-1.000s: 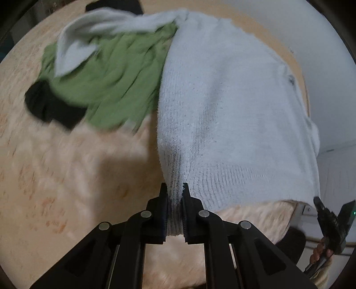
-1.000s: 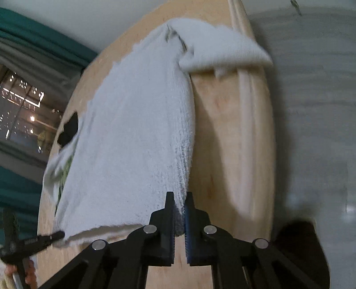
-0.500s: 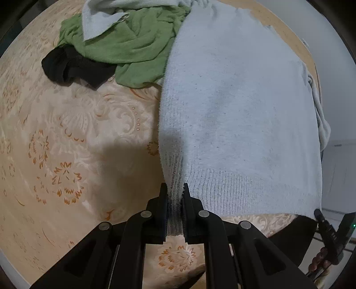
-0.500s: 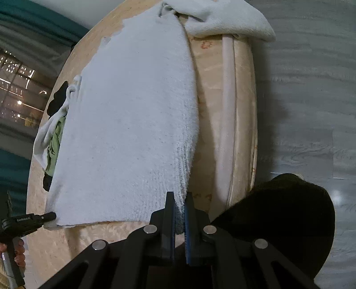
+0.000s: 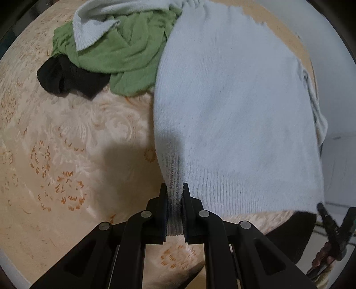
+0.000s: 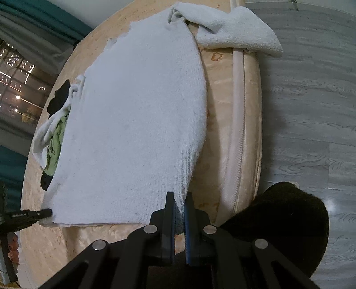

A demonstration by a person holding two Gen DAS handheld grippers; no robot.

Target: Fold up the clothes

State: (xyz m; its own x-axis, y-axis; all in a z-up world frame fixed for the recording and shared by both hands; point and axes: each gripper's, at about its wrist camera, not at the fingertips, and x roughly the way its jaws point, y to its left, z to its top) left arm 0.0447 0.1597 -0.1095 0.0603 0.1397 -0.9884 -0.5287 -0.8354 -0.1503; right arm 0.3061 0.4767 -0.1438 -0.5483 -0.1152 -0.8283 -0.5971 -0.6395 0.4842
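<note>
A pale blue knit sweater (image 5: pixel 233 115) lies spread over the patterned mattress (image 5: pixel 66 155), its ribbed hem toward me. My left gripper (image 5: pixel 174 193) is shut on the hem's left corner. My right gripper (image 6: pixel 179 195) is shut on the hem's right corner, near the mattress edge. The sweater also fills the right wrist view (image 6: pixel 138 124), with one sleeve (image 6: pixel 238 37) draped over the mattress edge. The other sleeve (image 5: pixel 98 24) lies across a green garment. Each gripper shows at the far edge of the other's view.
A crumpled green garment (image 5: pixel 124 57) and a black garment (image 5: pixel 66 77) lie on the mattress left of the sweater. The mattress edge (image 6: pixel 238 133) drops to grey wood flooring (image 6: pixel 311 111). A dark rounded object (image 6: pixel 278 222) sits by my right gripper. Teal curtains (image 6: pixel 33 20) hang behind.
Both grippers have pulled the hem back toward me, drawing the sweater flatter along the mattress. The green and black garments now sit further up in the left view.
</note>
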